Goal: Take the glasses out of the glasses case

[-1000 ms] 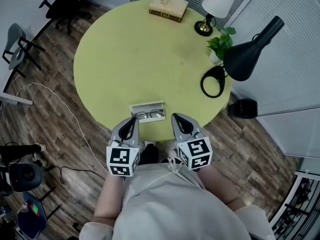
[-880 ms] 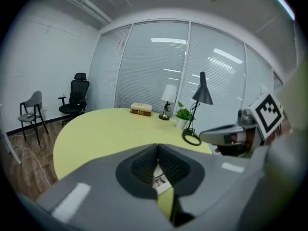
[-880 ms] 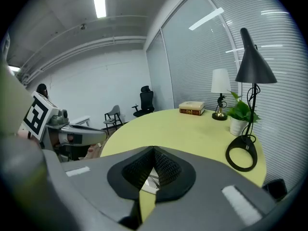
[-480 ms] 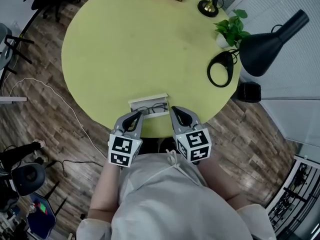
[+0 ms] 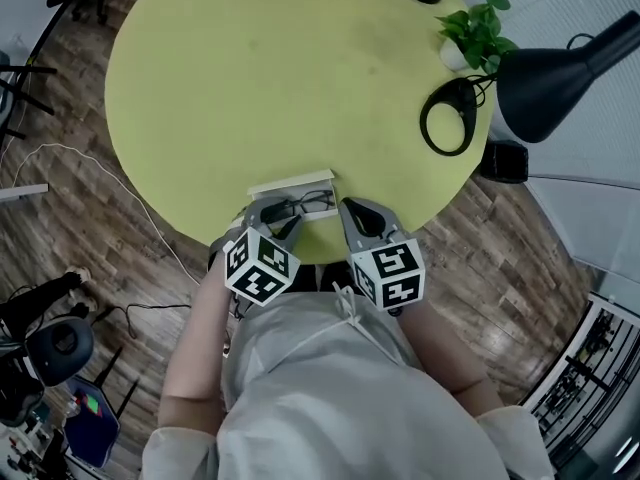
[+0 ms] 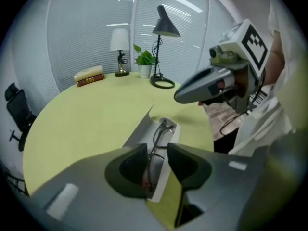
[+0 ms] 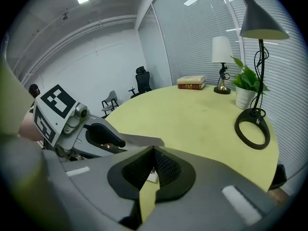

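The left tongs (image 6: 158,154) stood a little apart, their two dark pads set on either side of the thin wire frame of the glasses (image 6: 161,128); whether the pads touched the frame could not be told. The glasses lay inside the open white glasses case (image 6: 138,132), whose lid stood up along its far side. In the head view the left tongs (image 5: 272,220) reached over the case's left end, with the glasses (image 5: 306,205) showing dark against the white lining of the glasses case (image 5: 292,181). The right tongs (image 7: 154,151) were closed, pad against pad at the tips, with nothing between them. They hung just beside the case's right end, over the near edge of the counter (image 7: 192,114), as the head view also showed of the right tongs (image 5: 362,214). The case sat at the near rim of the round yellow-green counter (image 5: 270,78), directly before the person. Well apart, at the far right side, stood a black desk lamp (image 5: 560,68) with a ring-shaped foot and a small potted plant (image 5: 478,33). Farther back were a white-shaded table lamp (image 7: 221,49) and a book (image 7: 191,82).
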